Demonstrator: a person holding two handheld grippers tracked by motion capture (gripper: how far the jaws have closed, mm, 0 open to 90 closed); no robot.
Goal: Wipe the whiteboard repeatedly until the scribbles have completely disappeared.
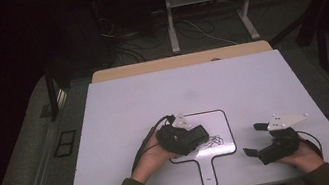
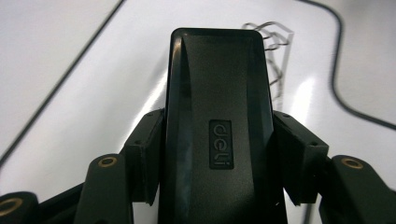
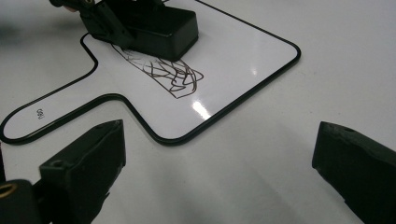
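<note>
The black rectangular plastic eraser block (image 2: 217, 130) sits clamped between the jaws of the left gripper (image 1: 186, 138), pressed onto the white paddle-shaped board with a black rim (image 1: 217, 119) at the table's near middle, right by the dark scribble (image 3: 170, 74). Over to the right, the right gripper (image 1: 256, 139) rests on the white table (image 1: 152, 94), jaws spread wide, holding nothing.

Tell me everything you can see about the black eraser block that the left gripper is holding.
The eraser is a black, oblong block, plastic by its look, with rounded corners, a smooth, slightly glossy top and an embossed "deli" logo. The left gripper clamps its long sides between both jaws. It sits low over the paddle-shaped whiteboard, at the edge of the dark scribble; its underside is hidden, so contact cannot be confirmed.
</note>
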